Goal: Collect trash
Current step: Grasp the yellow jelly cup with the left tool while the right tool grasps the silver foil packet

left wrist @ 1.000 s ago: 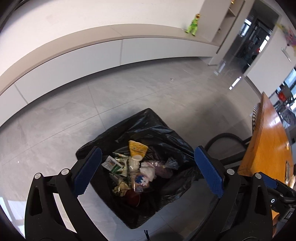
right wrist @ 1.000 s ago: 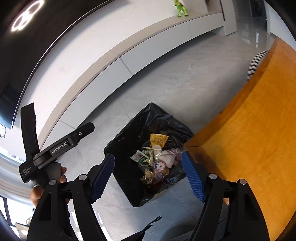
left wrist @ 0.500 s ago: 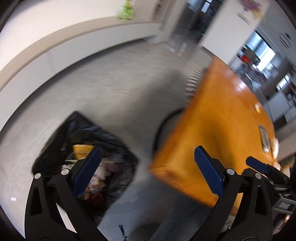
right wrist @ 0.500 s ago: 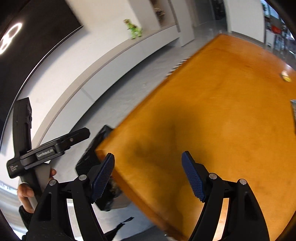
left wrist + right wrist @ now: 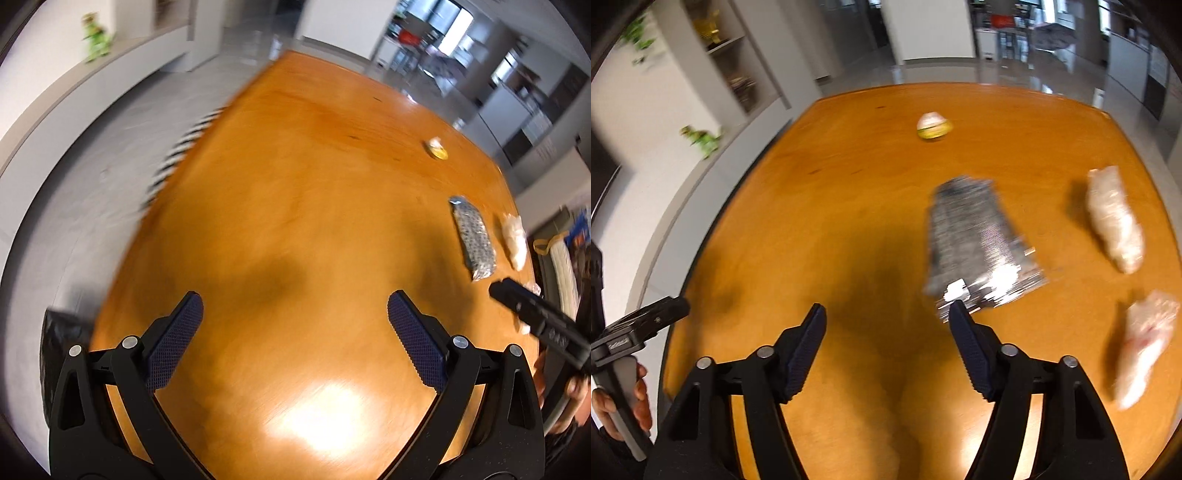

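Observation:
Both views are motion-blurred. My left gripper (image 5: 295, 310) is open and empty above the orange wooden table (image 5: 295, 192). My right gripper (image 5: 886, 321) is open and empty over the same table (image 5: 849, 206). A silver-grey foil wrapper (image 5: 975, 240) lies just beyond the right fingertip; it also shows in the left wrist view (image 5: 472, 236). Two crumpled clear plastic wrappers (image 5: 1115, 218) (image 5: 1145, 339) lie to its right. A small white and yellow piece of trash (image 5: 933, 125) sits far back; it also shows in the left wrist view (image 5: 436, 148). The black trash bag (image 5: 62, 354) peeks past the table's left edge.
Grey tiled floor (image 5: 92, 177) runs left of the table, with a striped chair back (image 5: 177, 155) at its edge. A green toy (image 5: 701, 138) stands on the white ledge. The other gripper's handle shows at each view's edge (image 5: 631, 332) (image 5: 535, 314).
Both grippers have swung right from over the open trash bag to above the table. The bag has left the right wrist view, and the trash on the table has come into sight.

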Demonstrator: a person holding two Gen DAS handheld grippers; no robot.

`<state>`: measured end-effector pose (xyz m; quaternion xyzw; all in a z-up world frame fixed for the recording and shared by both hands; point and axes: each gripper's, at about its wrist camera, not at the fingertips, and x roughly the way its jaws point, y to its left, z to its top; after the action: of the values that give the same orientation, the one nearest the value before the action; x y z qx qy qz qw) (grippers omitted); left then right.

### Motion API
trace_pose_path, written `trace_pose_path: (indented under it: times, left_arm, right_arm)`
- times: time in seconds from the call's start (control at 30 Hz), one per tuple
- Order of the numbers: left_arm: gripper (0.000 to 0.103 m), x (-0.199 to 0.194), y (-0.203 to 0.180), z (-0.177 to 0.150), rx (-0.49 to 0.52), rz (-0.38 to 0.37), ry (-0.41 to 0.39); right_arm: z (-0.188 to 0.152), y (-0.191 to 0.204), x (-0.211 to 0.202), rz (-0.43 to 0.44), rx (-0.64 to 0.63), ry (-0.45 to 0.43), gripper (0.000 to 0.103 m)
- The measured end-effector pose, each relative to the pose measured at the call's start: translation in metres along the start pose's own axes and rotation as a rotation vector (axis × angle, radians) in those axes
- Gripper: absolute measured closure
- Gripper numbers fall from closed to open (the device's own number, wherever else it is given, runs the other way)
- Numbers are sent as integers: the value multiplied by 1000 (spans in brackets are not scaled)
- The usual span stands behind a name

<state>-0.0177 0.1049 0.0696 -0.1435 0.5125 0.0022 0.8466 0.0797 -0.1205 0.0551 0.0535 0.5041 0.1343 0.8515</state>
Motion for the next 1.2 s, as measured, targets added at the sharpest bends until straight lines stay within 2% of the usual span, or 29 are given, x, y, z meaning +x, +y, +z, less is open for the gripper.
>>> trace_pose_path:
  times: [0.07,0.23,0.43,0.47,0.5,0.6,0.7,0.9,0.97,1.0,1.03,1.1,1.2]
  left_arm:
    - [6,14,-25,20,41,-17,17]
    - [6,50,-79,62,126,-56,50]
    - [6,103,-134,108,192,-85,82]
    - [6,111,-143,117,201,-97,83]
    - [6,120,-151,126,209,-104,86]
    - [6,143,-172,150,222,-112,92]
    - [6,169,-194,169,242,-107,108]
    - [6,205,-230,195,303,-88,113]
    - [15,210,-238,194,321,-95,98]
    - [43,214,-242,194,339,-98,109]
    - [65,223,-246,191,359,-94,157]
    - [65,221,-251,187,392,-62,129]
    - [66,217,-250,176,418,-55,122]
  right_arm:
    - [21,-29,4,-60,29,-3,36]
    - [43,-59,35,-147,30,49,36]
    - [47,-66,67,-144,-12,96,36]
    - [47,-67,68,-140,-22,98,39]
    - [47,-68,68,-128,-30,105,51]
    - [42,-68,65,-126,-65,108,56]
    - [36,-66,64,-142,-94,101,69]
    - [30,-68,61,-81,-78,102,84]
    - [25,-68,60,-73,-83,99,84]
    - [24,-70,60,-71,-83,97,84]
    - [22,-69,59,-69,-79,96,84]
    - [22,-72,58,-64,-64,94,84]
    - [18,-74,56,-65,-53,91,84]
